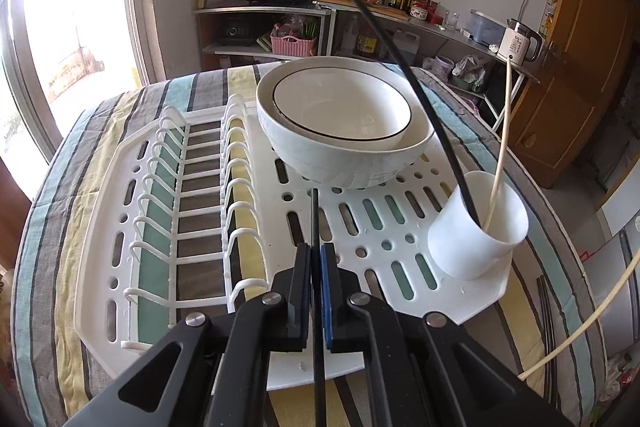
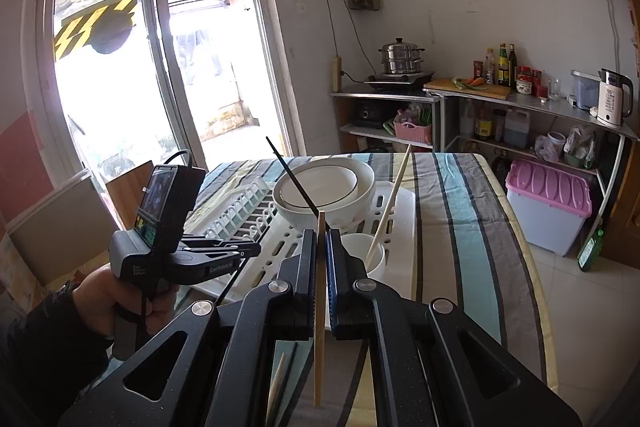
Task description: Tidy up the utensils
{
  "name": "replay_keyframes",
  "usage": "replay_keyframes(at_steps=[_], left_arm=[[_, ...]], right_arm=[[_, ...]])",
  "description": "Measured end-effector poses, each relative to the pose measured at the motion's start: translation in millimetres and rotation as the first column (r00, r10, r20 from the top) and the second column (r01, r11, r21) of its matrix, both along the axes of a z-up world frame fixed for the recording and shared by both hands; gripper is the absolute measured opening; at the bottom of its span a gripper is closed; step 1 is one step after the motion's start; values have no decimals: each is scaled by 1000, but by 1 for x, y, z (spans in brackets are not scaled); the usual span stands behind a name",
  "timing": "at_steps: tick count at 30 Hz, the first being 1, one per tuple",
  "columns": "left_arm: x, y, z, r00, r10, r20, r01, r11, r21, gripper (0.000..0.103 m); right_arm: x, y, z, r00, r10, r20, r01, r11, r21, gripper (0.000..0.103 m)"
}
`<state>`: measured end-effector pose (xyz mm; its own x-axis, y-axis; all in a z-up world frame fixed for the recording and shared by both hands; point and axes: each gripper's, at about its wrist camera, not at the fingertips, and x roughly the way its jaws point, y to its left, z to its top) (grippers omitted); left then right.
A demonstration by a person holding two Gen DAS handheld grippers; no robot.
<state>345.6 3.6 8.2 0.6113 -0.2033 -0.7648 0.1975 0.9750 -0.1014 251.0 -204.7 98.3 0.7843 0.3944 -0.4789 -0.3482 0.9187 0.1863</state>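
Observation:
My left gripper (image 1: 316, 251) is shut on a black chopstick (image 1: 315, 215) that stands upright between the pads, above the white drying rack (image 1: 98, 227). At the rack's right corner a white cup (image 1: 476, 227) holds another black chopstick (image 1: 404, 67) and a cream chopstick (image 1: 505, 131). My right gripper (image 2: 320, 235) is shut on a cream chopstick (image 2: 319, 307), near the cup (image 2: 370, 257). In the right wrist view a hand (image 2: 116, 299) holds the left gripper (image 2: 254, 247) over the rack's left side.
Two nested white bowls (image 1: 340, 123) sit at the back of the rack. Dark chopsticks (image 1: 546, 307) lie on the striped tablecloth (image 1: 52, 227) right of the rack. More chopsticks (image 2: 280, 375) lie under my right gripper. Shelves with a kettle (image 2: 612, 103) stand behind.

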Motion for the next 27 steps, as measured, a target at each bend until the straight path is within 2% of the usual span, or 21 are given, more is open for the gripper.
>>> replay_keyframes(at_steps=[12, 19, 27], left_arm=[[-73, 6, 77, 987, -26, 161, 30, 999, -25, 4], [-107, 11, 100, 977, -36, 212, 44, 999, -32, 4], [-125, 12, 119, 967, -45, 249, 55, 998, -33, 4]], right_arm=[[-20, -2, 18, 999, -19, 45, 19, 1000, 0, 4], [-29, -1, 22, 998, -24, 58, 24, 1000, 0, 4], [-32, 1, 26, 997, -28, 72, 29, 1000, -7, 4]])
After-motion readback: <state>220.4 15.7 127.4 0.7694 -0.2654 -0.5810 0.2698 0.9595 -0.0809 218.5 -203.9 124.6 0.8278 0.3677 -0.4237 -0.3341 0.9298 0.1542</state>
